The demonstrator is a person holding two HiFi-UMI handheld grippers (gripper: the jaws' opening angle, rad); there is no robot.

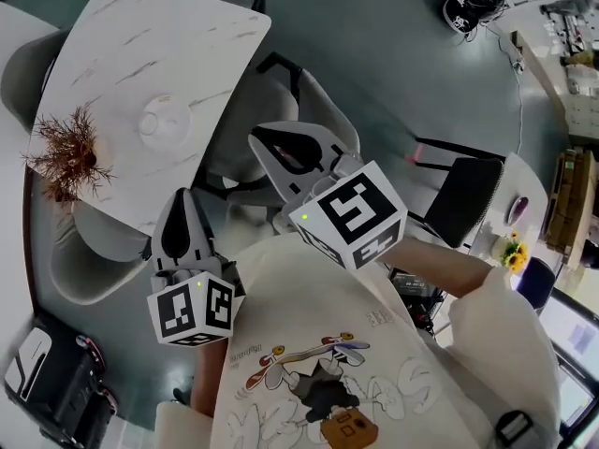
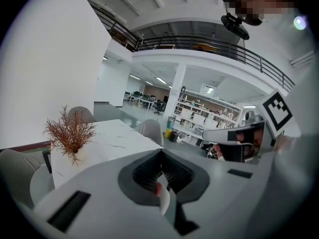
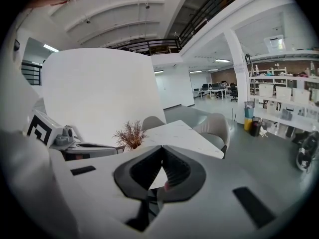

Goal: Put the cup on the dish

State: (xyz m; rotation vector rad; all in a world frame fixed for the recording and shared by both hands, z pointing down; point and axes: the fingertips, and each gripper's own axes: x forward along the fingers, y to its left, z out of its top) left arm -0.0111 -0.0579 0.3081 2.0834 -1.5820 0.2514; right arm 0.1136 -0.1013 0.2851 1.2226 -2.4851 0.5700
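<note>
The bench [image 1: 159,36] top is smooth, white and marble-like with faint grey veins. On its left, the dried sprig [image 1: 67,152] looks rough and brittle. The left claw [image 2: 160,157] and right claw [image 3: 162,152] are matt grey plastic with dark ribbed pads [image 2: 176,173]. The floor [image 1: 393,73] has a dull sheen.

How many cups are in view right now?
1: a white cup near the middle of the marble table, apparently on the dish, hard to separate. The table's near corner is covered, so another could hide there.

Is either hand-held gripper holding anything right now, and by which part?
Nothing is held: the left hand-held gripper and the right hand-held gripper both have their jaws together with nothing between them.
</note>
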